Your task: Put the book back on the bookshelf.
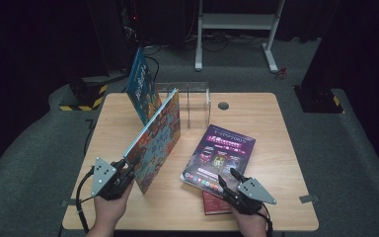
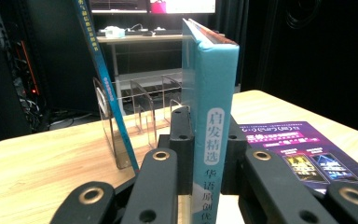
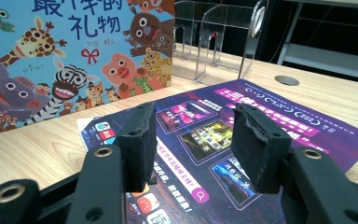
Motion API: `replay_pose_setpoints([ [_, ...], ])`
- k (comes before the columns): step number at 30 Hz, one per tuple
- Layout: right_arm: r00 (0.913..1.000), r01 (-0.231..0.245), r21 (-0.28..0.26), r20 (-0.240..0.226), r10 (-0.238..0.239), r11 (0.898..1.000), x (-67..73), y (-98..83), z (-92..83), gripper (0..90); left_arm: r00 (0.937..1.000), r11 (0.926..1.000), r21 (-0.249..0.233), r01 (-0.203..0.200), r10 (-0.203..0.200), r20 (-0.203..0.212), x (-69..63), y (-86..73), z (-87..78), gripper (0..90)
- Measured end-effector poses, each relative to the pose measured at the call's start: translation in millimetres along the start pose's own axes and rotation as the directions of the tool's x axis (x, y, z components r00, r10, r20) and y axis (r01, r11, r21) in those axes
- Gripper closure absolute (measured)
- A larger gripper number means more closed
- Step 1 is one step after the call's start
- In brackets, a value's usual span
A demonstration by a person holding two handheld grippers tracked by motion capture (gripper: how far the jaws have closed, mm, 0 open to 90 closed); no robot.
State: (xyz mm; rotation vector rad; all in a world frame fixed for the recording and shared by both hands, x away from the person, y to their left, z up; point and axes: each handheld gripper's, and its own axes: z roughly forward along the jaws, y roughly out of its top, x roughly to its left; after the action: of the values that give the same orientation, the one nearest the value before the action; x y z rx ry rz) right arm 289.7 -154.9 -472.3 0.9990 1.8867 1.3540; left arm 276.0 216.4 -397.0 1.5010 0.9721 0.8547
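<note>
One book (image 1: 140, 85) stands in the clear rack (image 1: 197, 101); the left gripper's (image 1: 123, 165) fingers clamp the picture book (image 1: 155, 140) upright, the right gripper's (image 1: 229, 180) gape empty above the purple magazine (image 1: 219, 153).

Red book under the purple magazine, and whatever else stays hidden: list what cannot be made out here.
- Red book: high view, the purple magazine and the right gripper cover most of it; title unreadable.
- Picture book: left gripper view, the left gripper hides the lower spine; the bottom edge cuts its lettering.
- Clear rack: high view, the picture book hides its left slots.
- Blue book: high view, cover text too small.
</note>
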Motion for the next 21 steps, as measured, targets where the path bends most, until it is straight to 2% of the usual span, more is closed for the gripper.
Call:
replay_pose_setpoints([
  [17,0.9999,0.008,0.010,-0.014,-0.008,1.000,1.9,-1.1,2.0,50.1,0.9998,0.9998,-0.005,-0.018,0.018,-0.007,0.9,-1.8,2.7,79.1],
  [21,0.9999,0.006,0.014,-0.015,-0.006,1.000,2.5,-1.5,2.4,50.0,0.9999,1.0000,-0.004,-0.009,0.009,-0.005,2.7,-2.6,4.0,78.9],
])
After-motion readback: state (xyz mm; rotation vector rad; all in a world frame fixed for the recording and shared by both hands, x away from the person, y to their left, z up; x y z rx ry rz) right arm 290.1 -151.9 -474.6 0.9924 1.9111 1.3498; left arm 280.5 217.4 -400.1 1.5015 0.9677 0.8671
